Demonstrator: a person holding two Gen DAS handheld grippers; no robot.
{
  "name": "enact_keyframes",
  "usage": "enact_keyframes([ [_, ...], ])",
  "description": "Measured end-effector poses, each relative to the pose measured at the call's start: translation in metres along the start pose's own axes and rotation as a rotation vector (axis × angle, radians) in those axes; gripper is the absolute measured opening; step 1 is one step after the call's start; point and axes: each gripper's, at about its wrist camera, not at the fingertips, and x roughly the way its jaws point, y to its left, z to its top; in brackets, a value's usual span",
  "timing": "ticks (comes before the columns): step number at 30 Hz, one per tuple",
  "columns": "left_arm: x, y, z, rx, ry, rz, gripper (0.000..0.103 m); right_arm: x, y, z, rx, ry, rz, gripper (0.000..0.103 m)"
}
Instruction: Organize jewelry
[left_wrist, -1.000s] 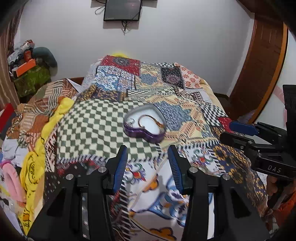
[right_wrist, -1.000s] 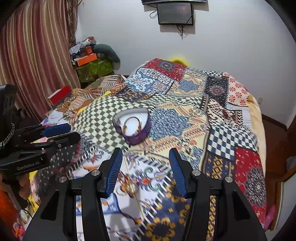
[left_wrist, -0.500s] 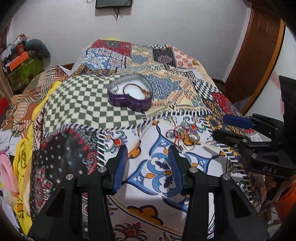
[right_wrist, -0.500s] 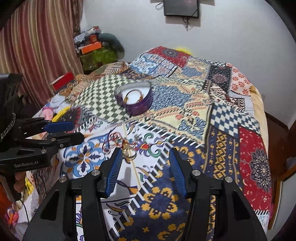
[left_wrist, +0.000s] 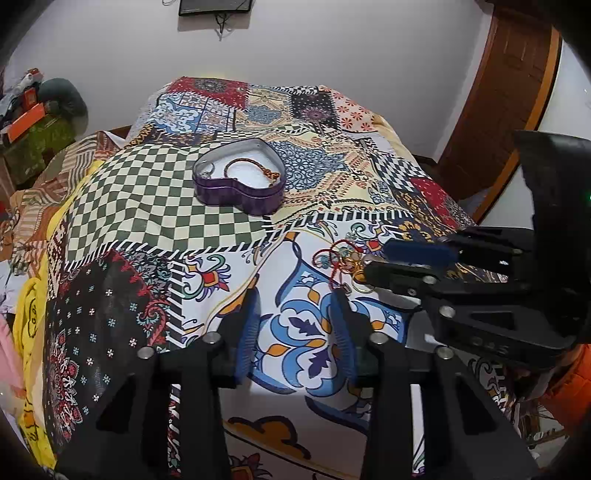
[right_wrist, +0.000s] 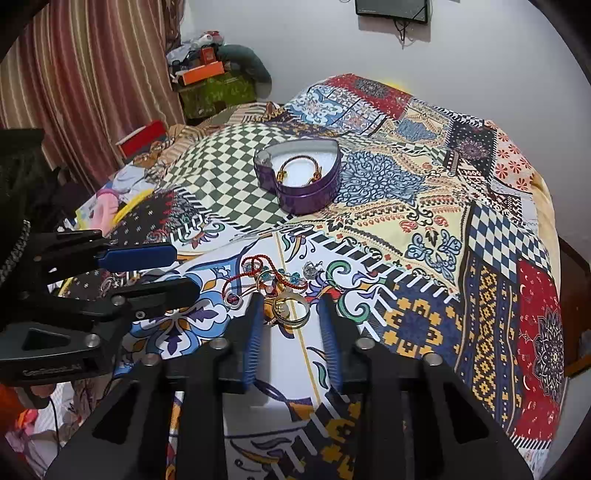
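Closing gripper: the right gripper (right_wrist: 290, 325) has just been narrowing its jaws around the gold ring (right_wrist: 291, 308), which sits between the blue pads at lower centre of the right wrist view; the pads look not yet pressed on it, so nothing is grasped.
Other gripper: the left gripper (left_wrist: 295, 328) has also been narrowing, empty over bare bedspread (left_wrist: 155, 206).
Jewelry pile: the tangle of red cord bracelets (right_wrist: 258, 273) lies just beyond the right fingertips, and right of the left ones.
Nearer hand: the right, judged from both views.
Destination: the purple heart tin (right_wrist: 299, 173), upper centre and well apart, already holds a bracelet (right_wrist: 299, 168).
Ring axis: lying flat, opening upward.
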Motion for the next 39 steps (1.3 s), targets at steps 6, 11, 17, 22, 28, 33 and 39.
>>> enact_keyframes([
  [6, 0.003, -0.005, 0.001, 0.006, 0.009, -0.031, 0.027, -0.003, -0.004, -0.001, 0.015, -0.013, 0.010, 0.019],
  [11, 0.004, -0.011, 0.004, 0.015, 0.008, -0.048, 0.024, -0.013, -0.007, 0.001, 0.033, -0.045, -0.002, 0.019],
  [17, 0.007, -0.021, 0.011, 0.040, -0.009, -0.036, 0.021, -0.026, -0.015, 0.001, 0.057, -0.080, -0.009, 0.019],
  [22, 0.021, -0.017, 0.016, 0.012, 0.019, -0.038, 0.015, -0.030, -0.023, -0.002, 0.079, -0.088, -0.012, 0.019],
  [28, 0.017, -0.016, 0.011, -0.016, 0.028, -0.063, 0.014, -0.034, -0.027, -0.005, 0.092, -0.096, -0.007, 0.019],
  [33, 0.011, -0.029, 0.003, 0.038, 0.039, -0.066, 0.014, -0.033, -0.027, -0.006, 0.098, -0.097, 0.005, 0.019],
  [39, 0.021, -0.034, 0.006, 0.055, 0.039, -0.023, 0.014, -0.030, -0.026, -0.007, 0.098, -0.089, 0.012, 0.019],
])
